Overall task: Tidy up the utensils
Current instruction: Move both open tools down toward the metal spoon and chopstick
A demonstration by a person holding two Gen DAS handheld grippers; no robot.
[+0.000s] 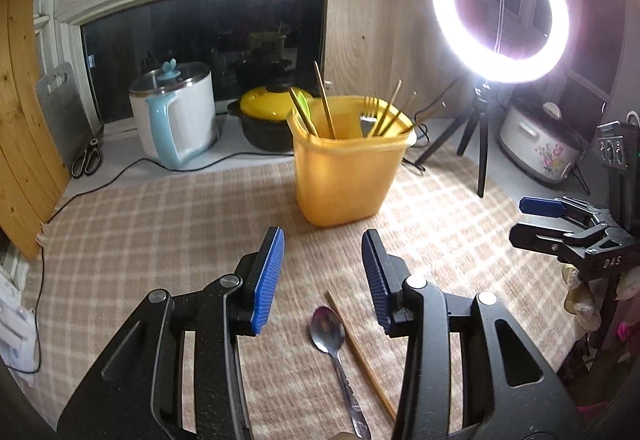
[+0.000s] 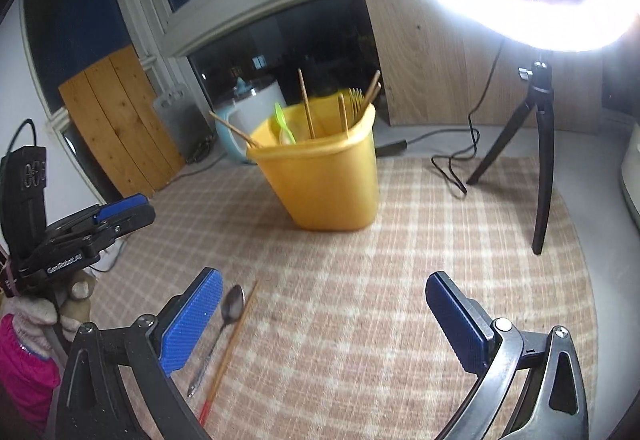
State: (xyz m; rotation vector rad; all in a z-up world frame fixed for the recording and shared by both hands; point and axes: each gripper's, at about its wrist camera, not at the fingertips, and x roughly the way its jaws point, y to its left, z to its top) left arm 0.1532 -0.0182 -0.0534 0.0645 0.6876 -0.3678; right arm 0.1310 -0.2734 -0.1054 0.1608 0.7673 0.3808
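A yellow plastic bin (image 1: 344, 175) stands on the checked mat and holds several chopsticks, a fork and a green utensil; it also shows in the right wrist view (image 2: 324, 179). A metal spoon (image 1: 334, 344) and a wooden chopstick (image 1: 360, 352) lie side by side on the mat. My left gripper (image 1: 322, 276) is open and empty, just above them. In the right wrist view the spoon (image 2: 228, 320) and chopstick (image 2: 232, 344) lie by my left finger. My right gripper (image 2: 324, 320) is open and empty. It also shows at the right edge of the left wrist view (image 1: 536, 220).
A lit ring light on a black tripod (image 1: 500, 7) stands right of the bin, its legs (image 2: 536, 159) on the mat. A white and blue kettle (image 1: 176, 115), a yellow-lidded pot (image 1: 268, 119), scissors (image 1: 86, 157) and a flowered cooker (image 1: 540, 147) line the back.
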